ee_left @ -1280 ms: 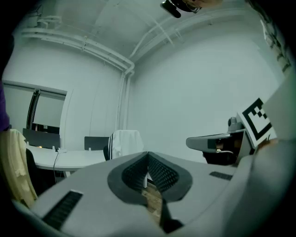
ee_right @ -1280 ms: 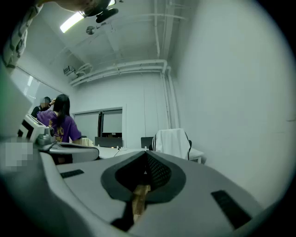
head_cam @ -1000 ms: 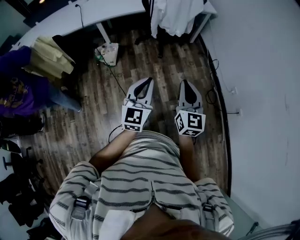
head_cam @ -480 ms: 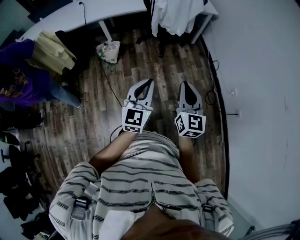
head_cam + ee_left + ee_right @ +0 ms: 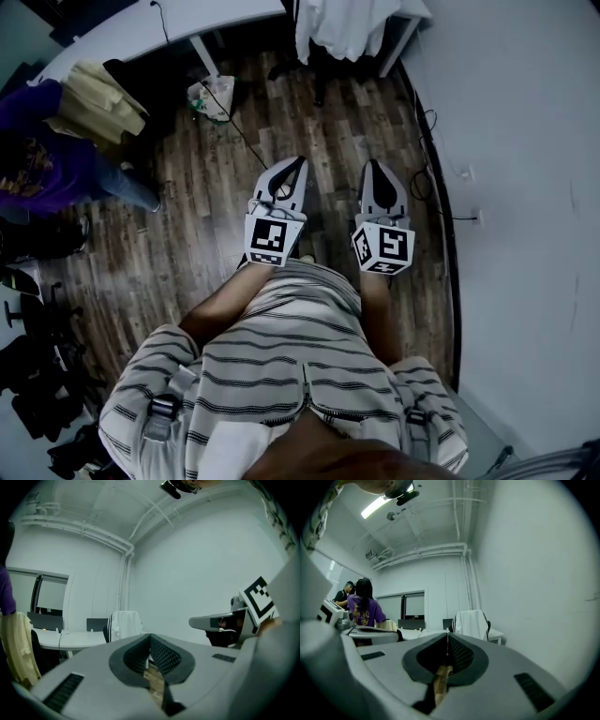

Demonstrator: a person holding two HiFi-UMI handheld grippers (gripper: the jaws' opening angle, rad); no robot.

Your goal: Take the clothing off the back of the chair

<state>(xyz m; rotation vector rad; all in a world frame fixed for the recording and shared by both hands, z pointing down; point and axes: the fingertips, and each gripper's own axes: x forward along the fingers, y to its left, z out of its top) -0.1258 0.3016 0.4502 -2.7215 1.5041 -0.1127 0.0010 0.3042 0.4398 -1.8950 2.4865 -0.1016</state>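
White cloth, the clothing (image 5: pixel 342 28) named in the task, hangs draped over the back of a dark chair (image 5: pixel 319 84) at the far end of the room, beside the end of a white table (image 5: pixel 187 23) and well apart from both grippers. The left gripper (image 5: pixel 300 163) and the right gripper (image 5: pixel 372 165) point level toward it, side by side over the wooden floor (image 5: pixel 216 159). Each has its jaws pressed together with nothing between them.

Several things could go wrong from here. Jaws left together on arrival would only push the fabric, not catch it. Dark cables (image 5: pixel 427 192) trail over the boards along the pale wall (image 5: pixel 525 187) and could catch a foot on the approach. The chair appears to stand on a spread base, so a hard tug might drag it instead of freeing the cloth. A pale yellow garment (image 5: pixel 94 112) hangs at the left near a person in purple (image 5: pixel 37 159) and might be mistaken for the target.

The clothing looks thin and limp, falling in soft folds, with dark stripes along one edge. The gripper shells are smooth grey plastic, and their dark pads are ribbed and taper to a point. The floor shows streaked plank grain.
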